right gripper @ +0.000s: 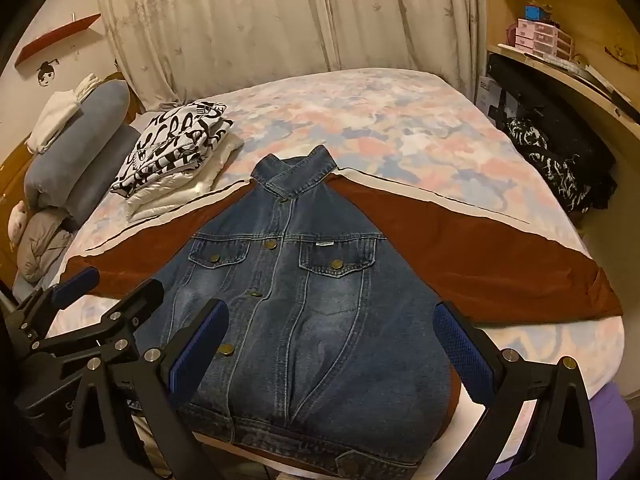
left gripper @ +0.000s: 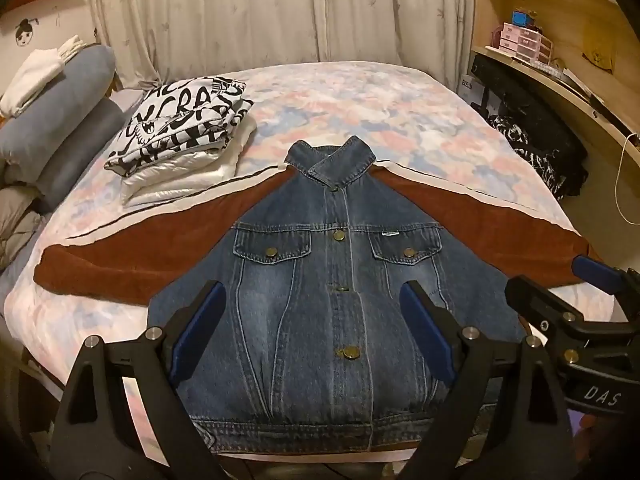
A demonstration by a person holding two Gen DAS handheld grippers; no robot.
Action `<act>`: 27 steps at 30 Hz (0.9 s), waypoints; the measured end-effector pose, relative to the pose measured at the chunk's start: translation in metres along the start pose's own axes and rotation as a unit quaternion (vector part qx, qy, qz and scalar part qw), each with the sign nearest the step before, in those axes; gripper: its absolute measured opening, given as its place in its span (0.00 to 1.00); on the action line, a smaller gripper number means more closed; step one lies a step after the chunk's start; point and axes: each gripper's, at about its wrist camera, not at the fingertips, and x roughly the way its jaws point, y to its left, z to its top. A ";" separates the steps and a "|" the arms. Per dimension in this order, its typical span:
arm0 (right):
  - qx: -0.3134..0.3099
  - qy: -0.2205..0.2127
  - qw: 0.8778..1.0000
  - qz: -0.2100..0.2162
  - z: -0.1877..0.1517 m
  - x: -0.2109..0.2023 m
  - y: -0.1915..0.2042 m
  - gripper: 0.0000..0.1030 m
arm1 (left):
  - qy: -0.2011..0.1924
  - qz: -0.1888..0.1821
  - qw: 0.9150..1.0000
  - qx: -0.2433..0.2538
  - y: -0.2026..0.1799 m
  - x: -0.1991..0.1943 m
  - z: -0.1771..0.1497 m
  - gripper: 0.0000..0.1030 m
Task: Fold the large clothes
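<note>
Denim jacket (left gripper: 320, 300) with rust-brown sleeves lies flat and face up on the bed (left gripper: 380, 96), buttoned down the front, collar toward the far curtain (left gripper: 280, 8) and hem at the near edge of the mattress. Both sleeves are spread out to either side, each edged with a pale stripe along its upper seam. Left gripper (left gripper: 312, 316) hovers over the lower front of the jacket with its blue-padded fingers (left gripper: 200, 328) spread wide and nothing between them. Right gripper (right gripper: 332, 340) hangs just beside it, angled down over the same lower half, its fingers (right gripper: 464, 344) likewise released and apart, gripping nothing. Neither gripper appears to touch the cloth. On the far left part of the bed sits a folded pile of clothes (left gripper: 180, 128), a black-and-white printed garment on top of pale ones, near the jacket's left sleeve. Grey-blue pillows (left gripper: 60, 96) are stacked at the left edge.
</note>
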 end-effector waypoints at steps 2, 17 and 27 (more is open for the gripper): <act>0.001 0.002 1.000 0.005 0.003 -0.002 -0.001 1.00 | 0.000 0.000 1.000 -0.001 0.003 -0.001 -0.001 0.85; -0.003 0.007 1.000 0.022 -0.002 -0.004 0.004 1.00 | 0.003 0.012 1.000 -0.006 0.009 -0.012 -0.009 0.85; 0.005 0.011 1.000 0.026 -0.002 -0.004 0.002 1.00 | 0.006 0.005 1.000 -0.004 0.005 -0.012 -0.010 0.85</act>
